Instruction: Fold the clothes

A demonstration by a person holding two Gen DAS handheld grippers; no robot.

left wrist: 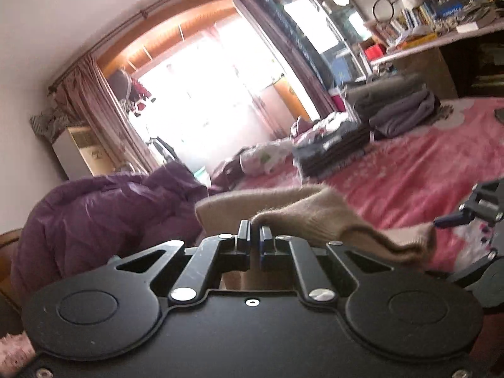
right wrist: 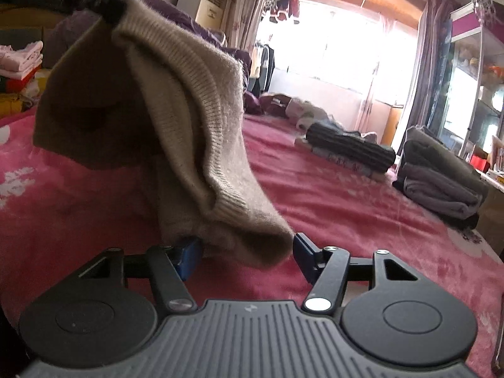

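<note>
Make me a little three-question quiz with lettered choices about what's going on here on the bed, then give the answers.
1. Where is the folded grey pile?
A. far right of the bed
B. on the floor
C. in a drawer

2. What colour is the held knit garment?
A. blue
B. beige
C. black

3. How does the left gripper stand?
A. wide open
B. lying on the bed
C. shut on the garment

Answers: 1 A, it lies on the pink bedspread. 2 B, beige ribbed knit. 3 C, its fingers pinch the fabric.

Probably a home bedroom: pink bedspread [right wrist: 346,208], curtains [left wrist: 94,100], bookshelf [left wrist: 419,19].
</note>
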